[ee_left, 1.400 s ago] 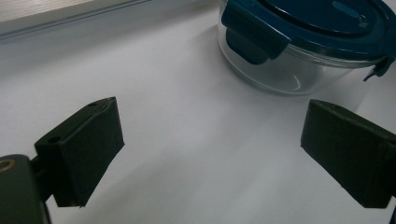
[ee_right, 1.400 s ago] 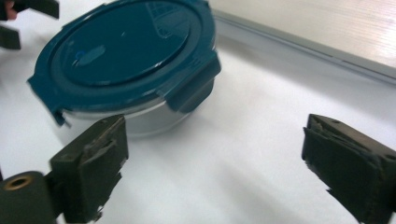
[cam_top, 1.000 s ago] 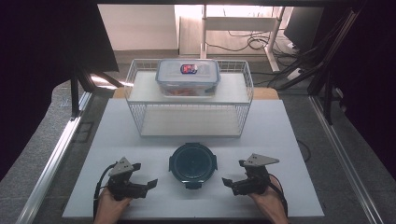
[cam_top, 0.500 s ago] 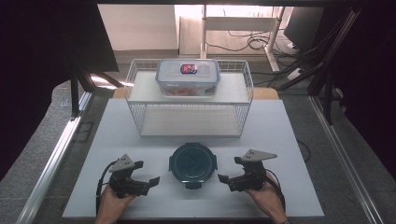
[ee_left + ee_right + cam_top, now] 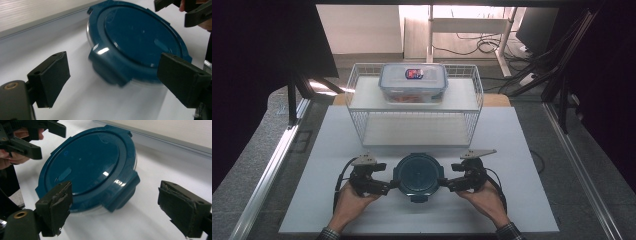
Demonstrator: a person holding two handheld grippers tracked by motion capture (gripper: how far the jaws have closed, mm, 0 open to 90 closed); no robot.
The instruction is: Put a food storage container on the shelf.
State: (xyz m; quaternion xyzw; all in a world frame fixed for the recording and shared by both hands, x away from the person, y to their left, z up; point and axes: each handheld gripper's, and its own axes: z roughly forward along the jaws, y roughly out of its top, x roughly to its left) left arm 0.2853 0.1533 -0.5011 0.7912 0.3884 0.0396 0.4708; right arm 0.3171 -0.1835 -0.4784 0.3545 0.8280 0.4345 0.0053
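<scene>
Container: round clear tub (image 5: 417,174) with a dark blue snap lid, flat on the white tabletop (image 5: 322,150) at its near edge, midway between the two hands.
Lid: hard glossy plastic (image 5: 140,32) with four hinged latch tabs around the rim; one tab (image 5: 110,68) faces the left claw, another (image 5: 122,192) faces the right claw.
Handling: probably light and stiff; the shiny lid looks slippery, so a pinch on the smooth top would likely skid. What is inside cannot be told.
Hold: the latch tabs look the best purchase, since each sticks out from the rim and gives an edge to catch; the clear wall under the lid looks the firmer place for a lift.
Left claw: (image 5: 388,186) just left of the tub, jaws apart and just now narrowing, the near tab ahead between them, not pressed.
Right claw: (image 5: 446,183) just right of the tub, jaws apart and likewise just now narrowing, pads off the tab.
Basket: white wire basket (image 5: 362,82) at the far side, well apart from the tub.
Box: clear rectangular lidded box (image 5: 413,82) on the basket's upper shelf.
</scene>
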